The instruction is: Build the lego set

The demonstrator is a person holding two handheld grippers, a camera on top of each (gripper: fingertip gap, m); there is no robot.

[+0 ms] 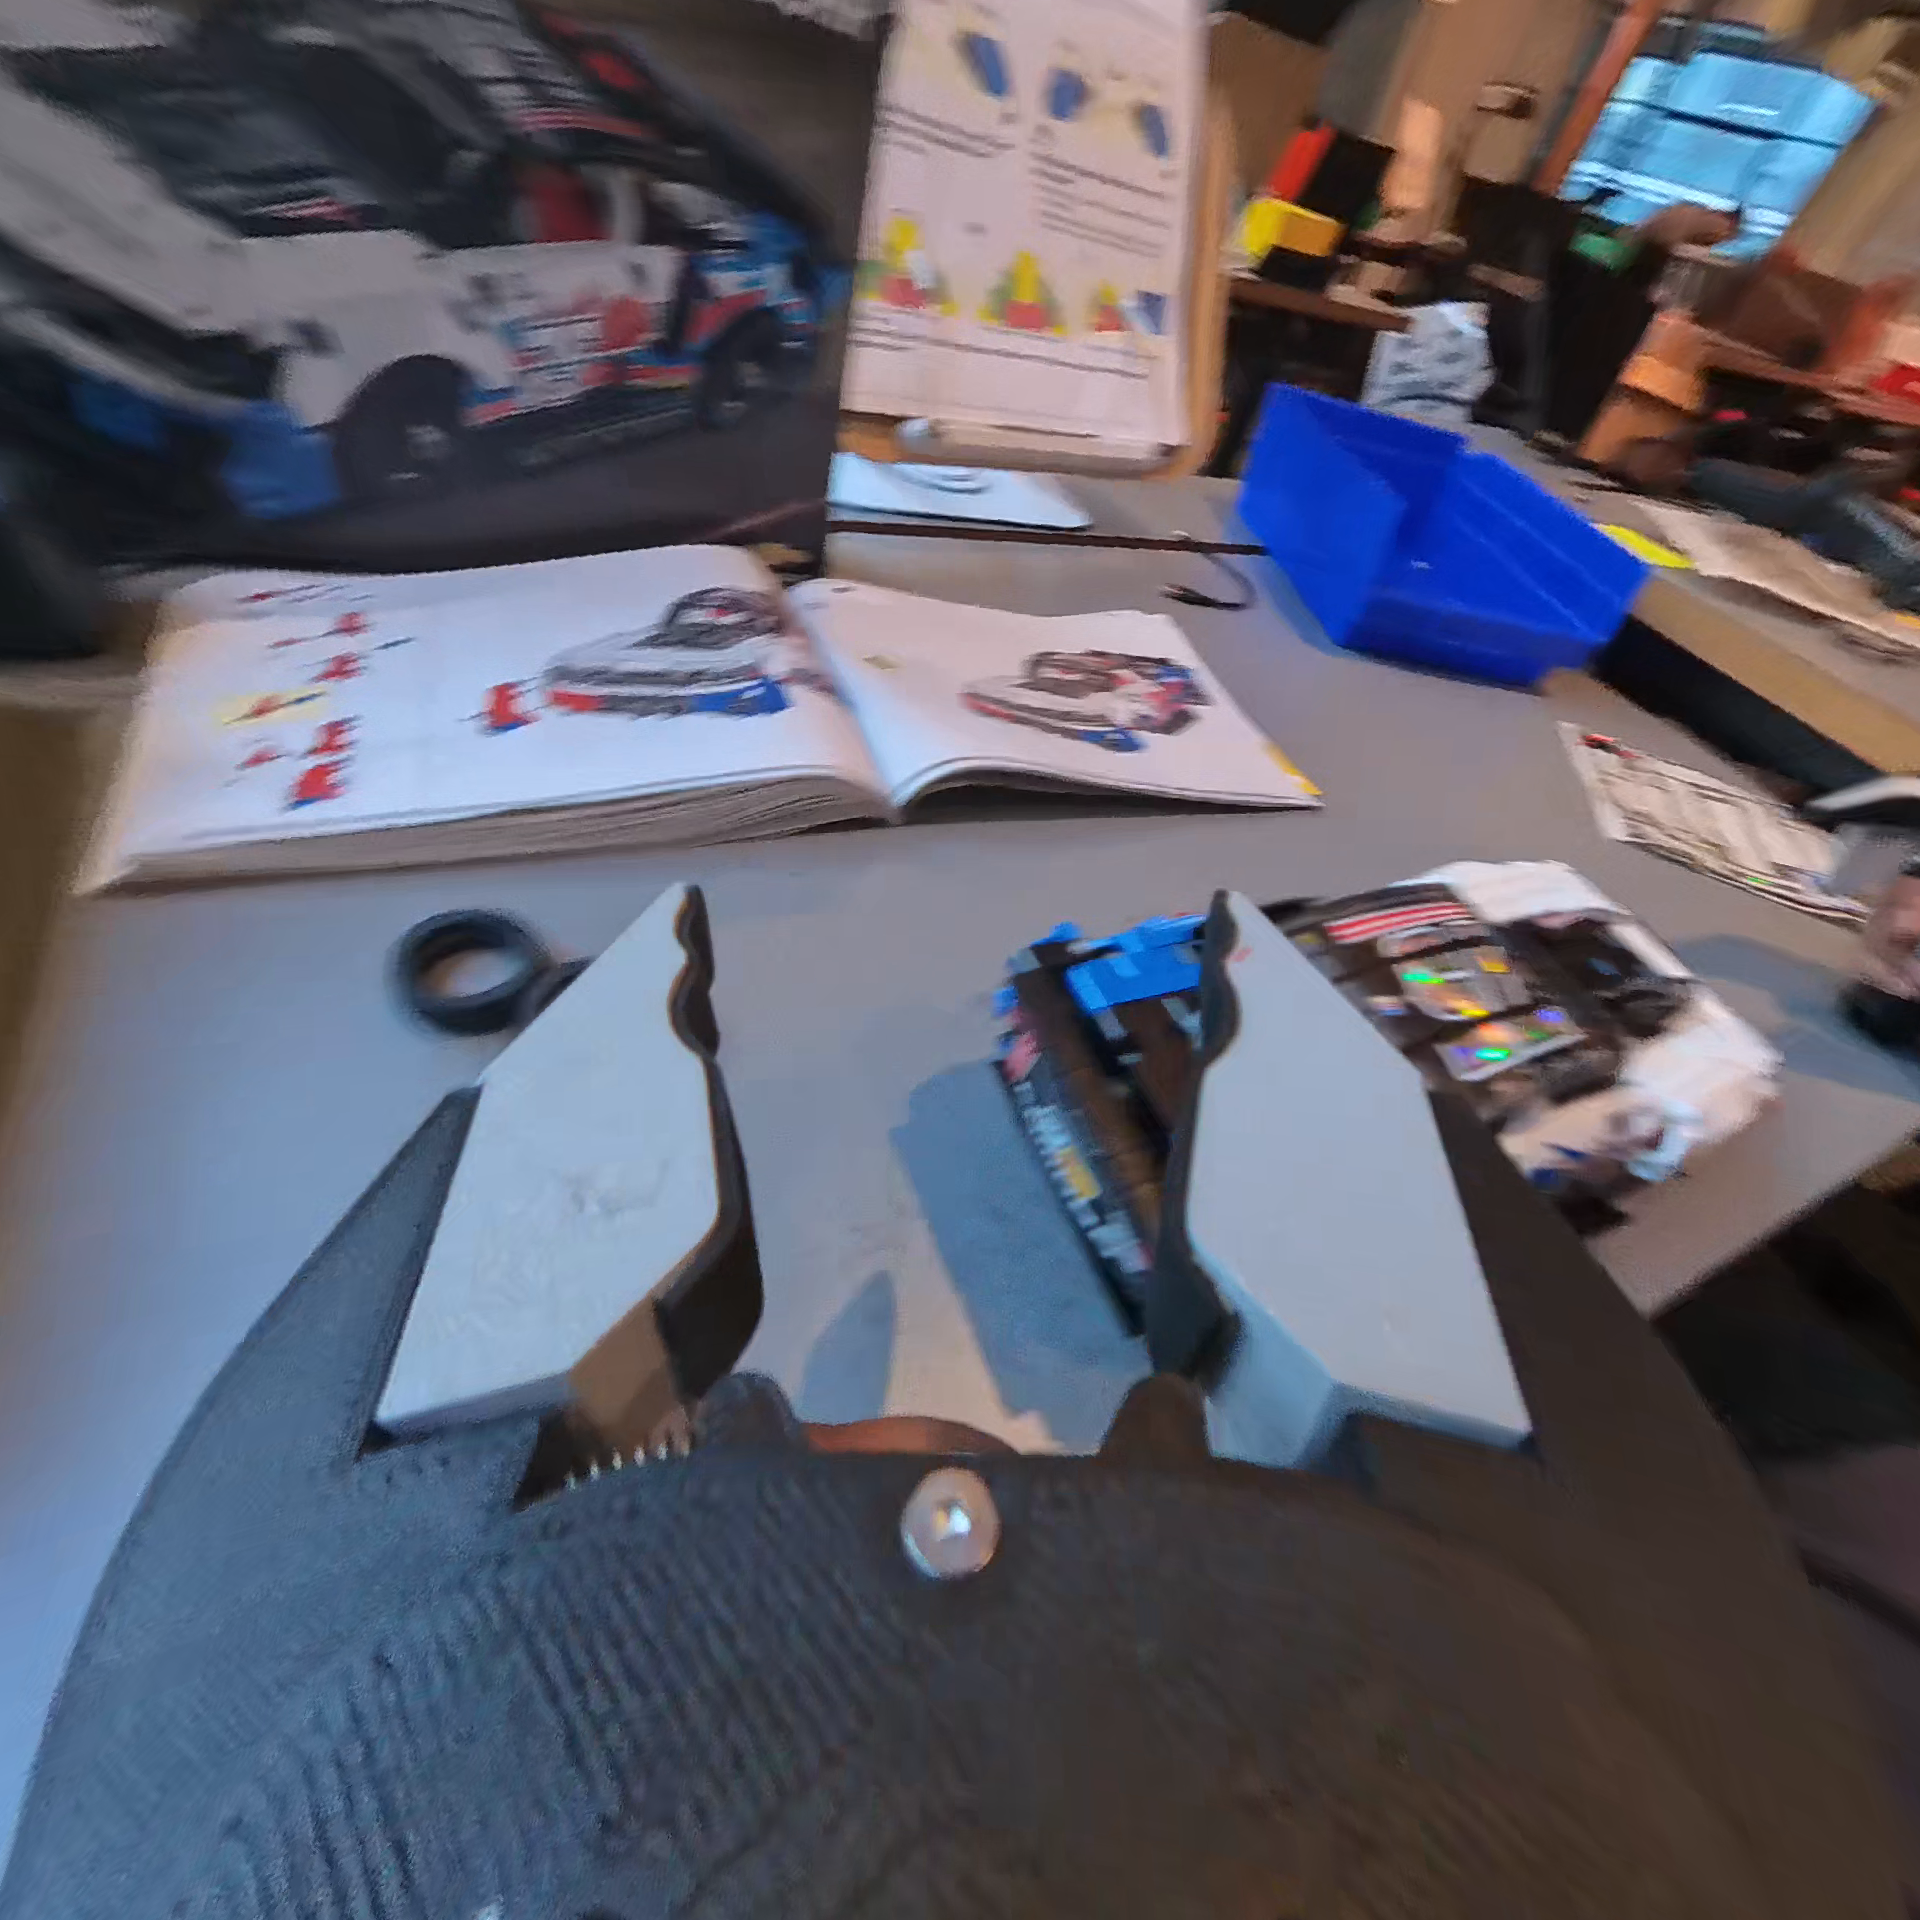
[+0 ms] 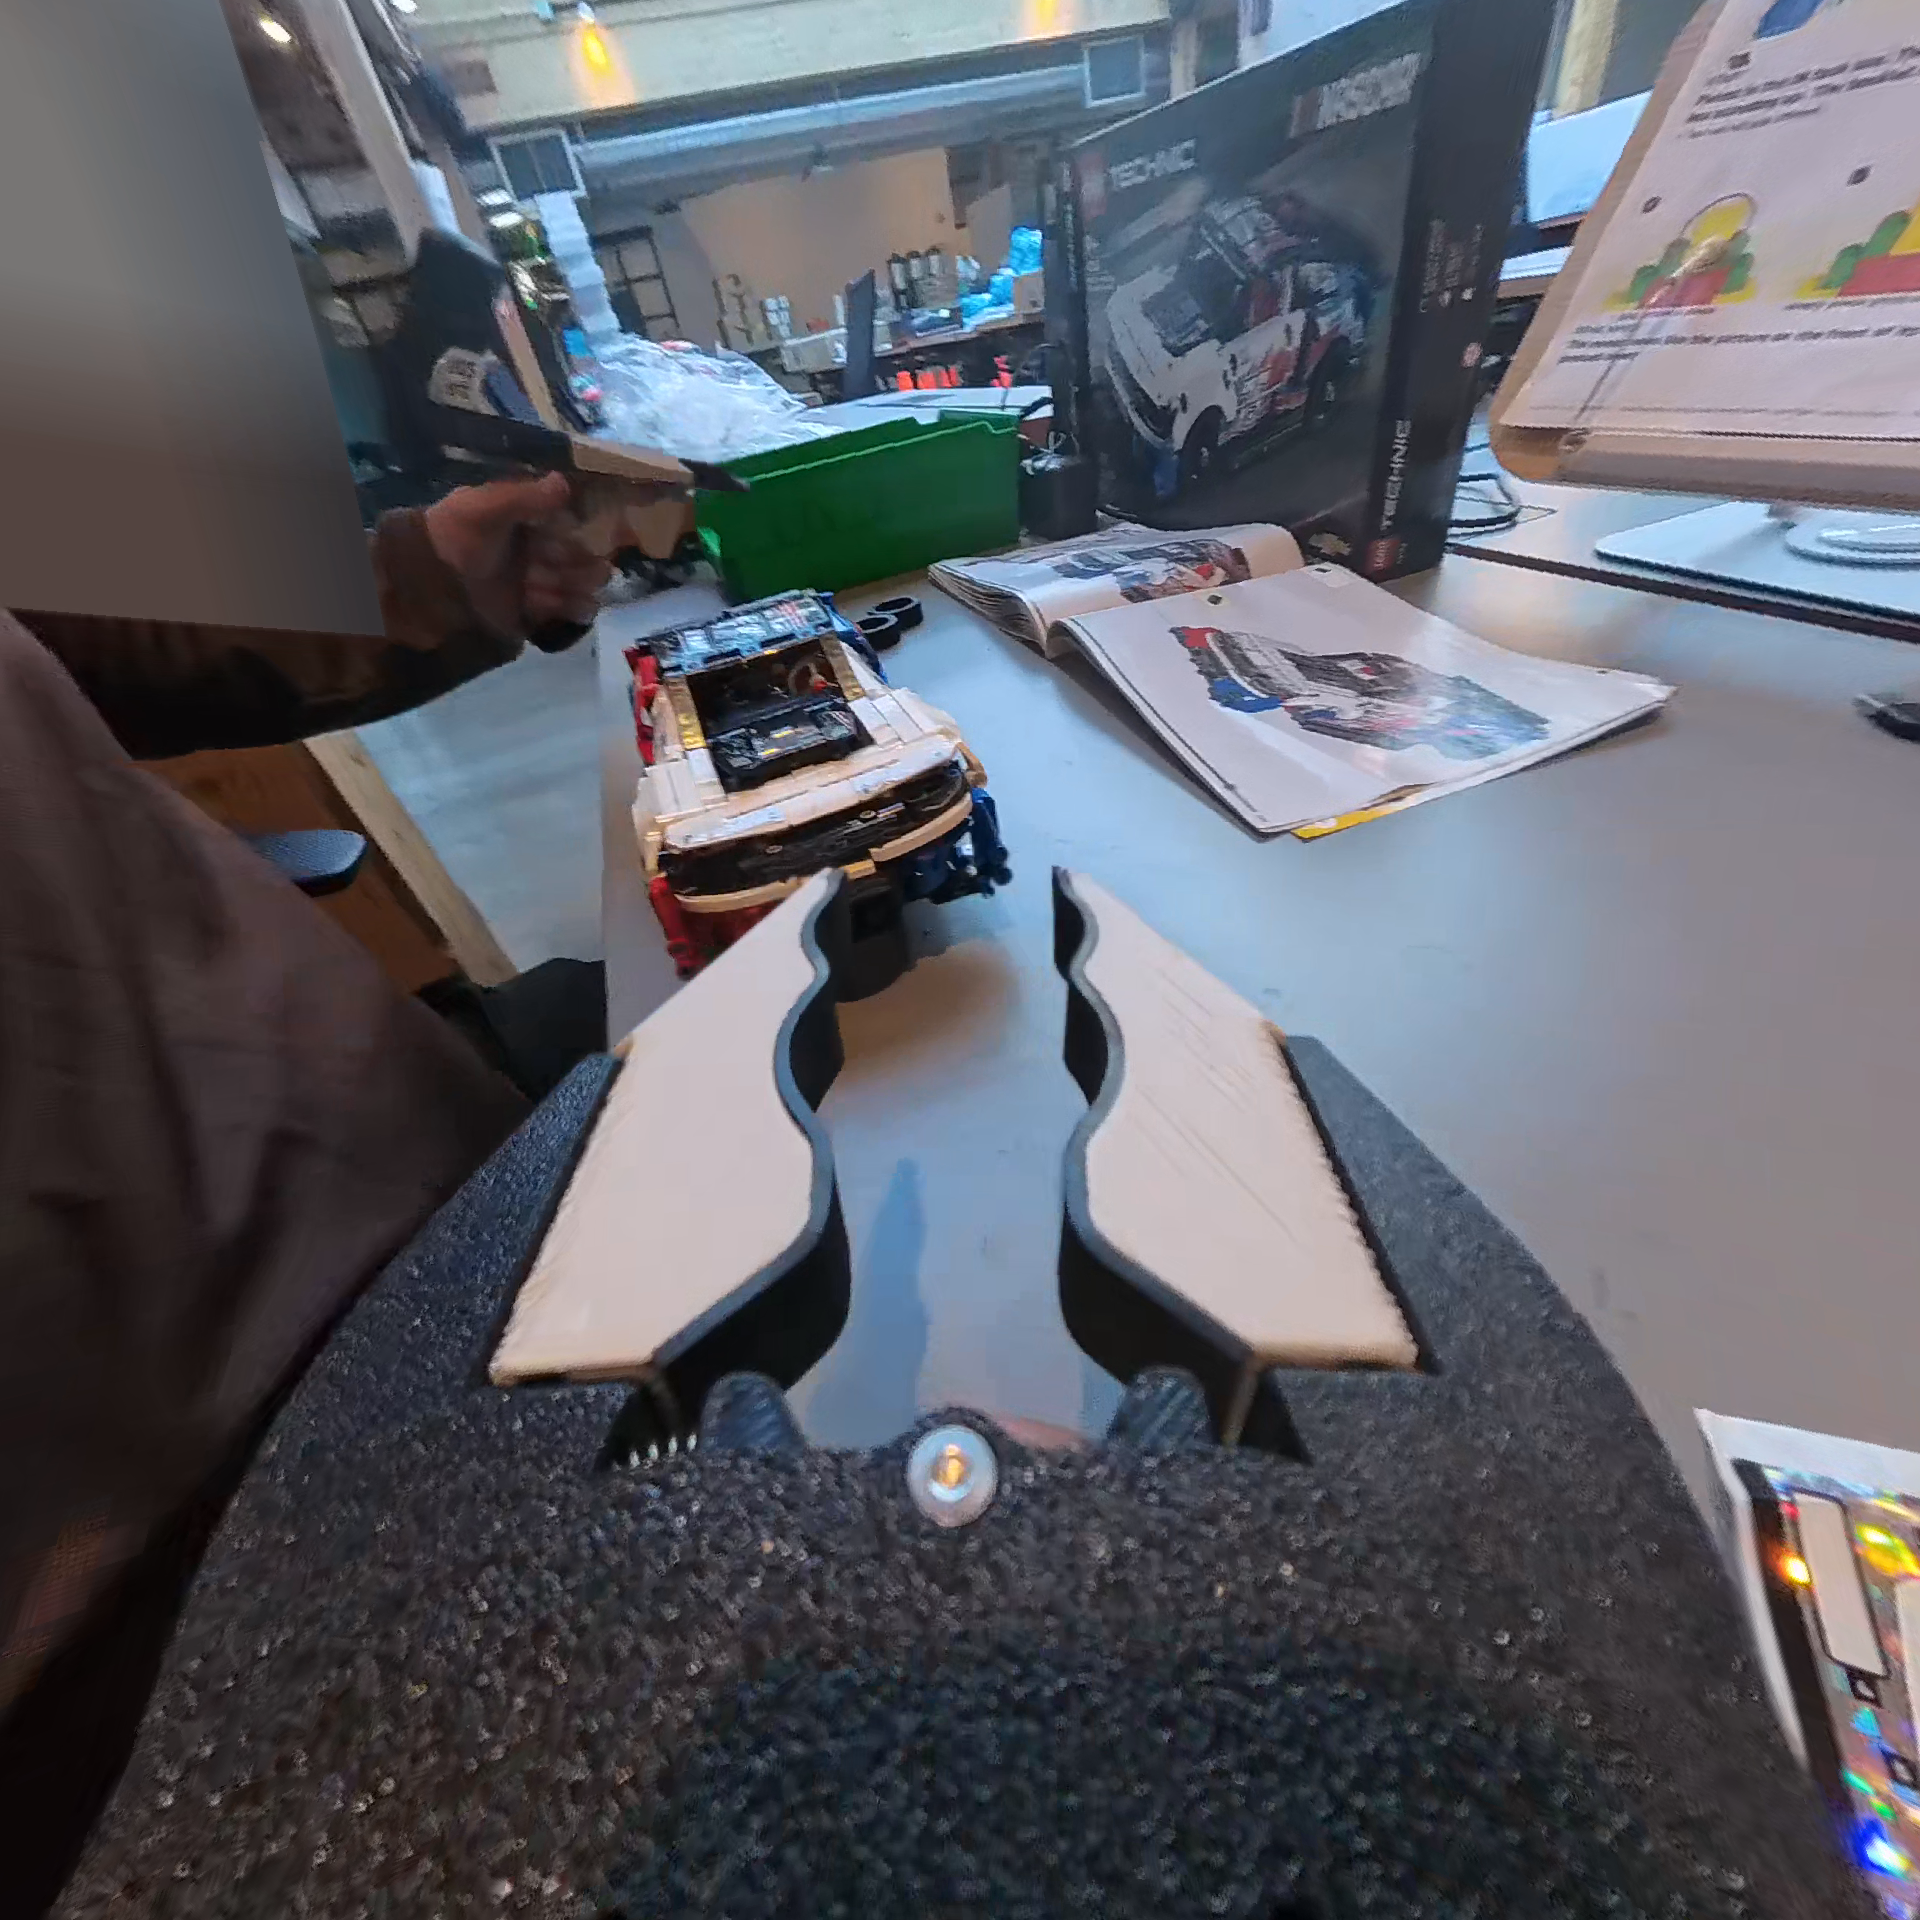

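Lego car (image 2: 805,769): part-built, white, red and blue, standing at the desk's (image 2: 1455,1039) left edge. Left gripper (image 1: 956,935): released, empty, raised above the car. Right gripper (image 2: 940,894): released, empty, just short of the car's near end. Open manual (image 2: 1309,675): mid-desk, right of the car. Loose black tyres (image 2: 894,623): beyond the car. Set box (image 2: 1278,301), green bin (image 2: 862,499): far edge. Sticker sheet (image 2: 1829,1621): near right corner.

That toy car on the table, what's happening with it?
A person is building a white, red and blue brick race car using two hand-held grippers. Both the left gripper and the right gripper are open and hold nothing. The car sits on the grey table beside an open instruction booklet and loose black rubber tyres.
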